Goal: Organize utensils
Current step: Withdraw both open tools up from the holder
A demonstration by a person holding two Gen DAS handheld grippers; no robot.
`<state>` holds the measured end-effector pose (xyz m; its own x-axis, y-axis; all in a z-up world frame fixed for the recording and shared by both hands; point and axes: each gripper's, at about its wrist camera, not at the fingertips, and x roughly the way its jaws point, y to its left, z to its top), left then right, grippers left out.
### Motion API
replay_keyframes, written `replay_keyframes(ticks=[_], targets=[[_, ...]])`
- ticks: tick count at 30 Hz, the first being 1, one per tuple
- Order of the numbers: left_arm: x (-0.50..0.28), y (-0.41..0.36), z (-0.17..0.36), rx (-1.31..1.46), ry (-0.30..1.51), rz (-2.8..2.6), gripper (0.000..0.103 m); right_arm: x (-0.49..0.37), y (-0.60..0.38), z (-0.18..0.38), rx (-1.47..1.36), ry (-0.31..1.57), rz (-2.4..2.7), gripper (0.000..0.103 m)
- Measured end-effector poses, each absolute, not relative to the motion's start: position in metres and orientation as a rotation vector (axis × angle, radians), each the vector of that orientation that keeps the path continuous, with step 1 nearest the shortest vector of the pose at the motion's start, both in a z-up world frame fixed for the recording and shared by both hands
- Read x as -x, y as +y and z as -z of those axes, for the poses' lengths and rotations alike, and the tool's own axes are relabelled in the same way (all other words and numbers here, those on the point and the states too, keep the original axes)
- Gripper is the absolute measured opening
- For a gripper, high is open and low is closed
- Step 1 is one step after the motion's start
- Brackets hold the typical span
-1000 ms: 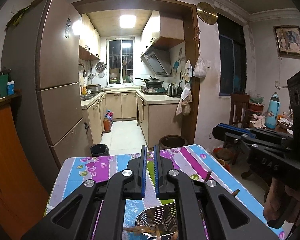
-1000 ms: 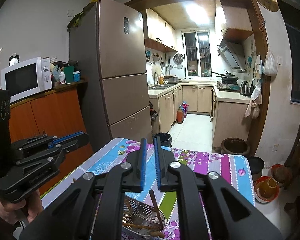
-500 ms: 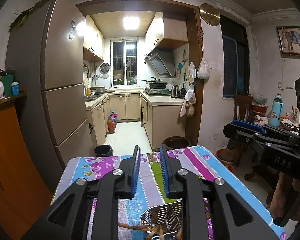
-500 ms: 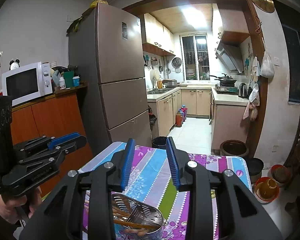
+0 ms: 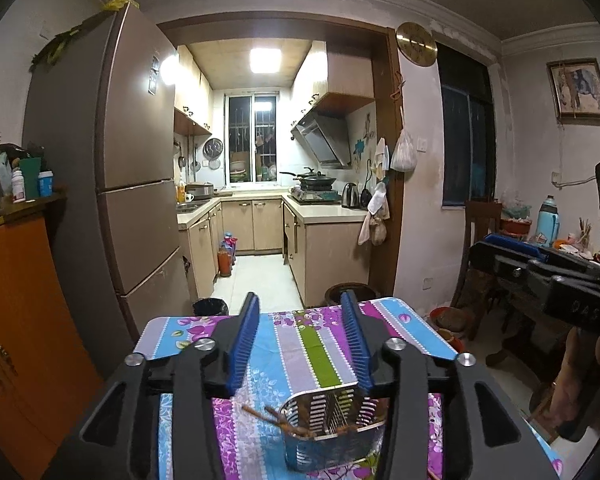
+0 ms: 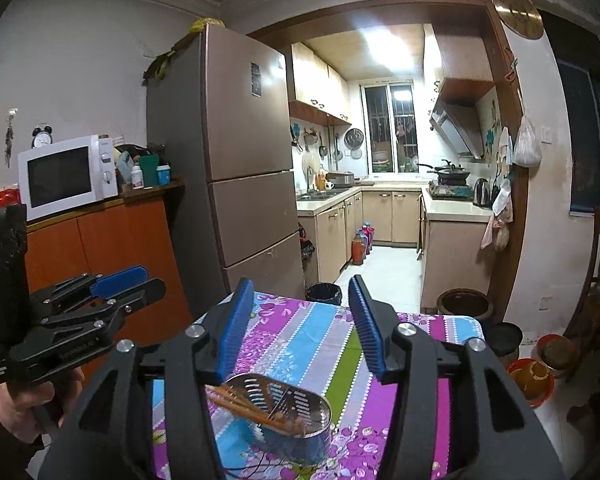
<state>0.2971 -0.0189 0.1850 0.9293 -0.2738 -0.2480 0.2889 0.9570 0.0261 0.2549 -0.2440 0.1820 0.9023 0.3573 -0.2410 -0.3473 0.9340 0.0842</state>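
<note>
A perforated steel utensil holder (image 5: 332,428) is seen upright on the desk (image 5: 308,344) with the striped floral cloth, below and between the two tools. Wooden chopsticks (image 6: 252,404) are lodged in it, tilted, their long axis slanting up and out over the rim toward the left. The left tool (image 5: 300,320) and the right tool (image 6: 300,308) have just been opening; both sets of jaws are parted, with nothing held between them.
</note>
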Motion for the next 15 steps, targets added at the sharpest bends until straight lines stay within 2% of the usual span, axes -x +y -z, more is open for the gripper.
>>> replay_keyframes(ticks=[2, 6, 9, 11, 15], targets=[[-0.281, -0.018, -0.184, -0.066, 0.234, 0.286, 0.054, -0.240, -0.246, -0.184, -0.039, 0.248, -0.372, 0.053], [-0.251, -0.019, -0.183, -0.070, 0.215, 0.294, 0.059, -0.208, -0.249, -0.187, -0.032, 0.230, -0.388, 0.058], [-0.225, -0.018, -0.180, -0.066, 0.203, 0.306, 0.062, -0.176, -0.250, -0.185, -0.020, 0.213, -0.400, 0.065], [-0.209, -0.019, -0.178, -0.065, 0.186, 0.314, 0.068, -0.160, -0.252, -0.182, -0.018, 0.206, -0.407, 0.071], [-0.172, -0.015, -0.170, -0.035, 0.162, 0.332, 0.071, -0.129, -0.252, -0.171, -0.007, 0.187, -0.402, 0.080]])
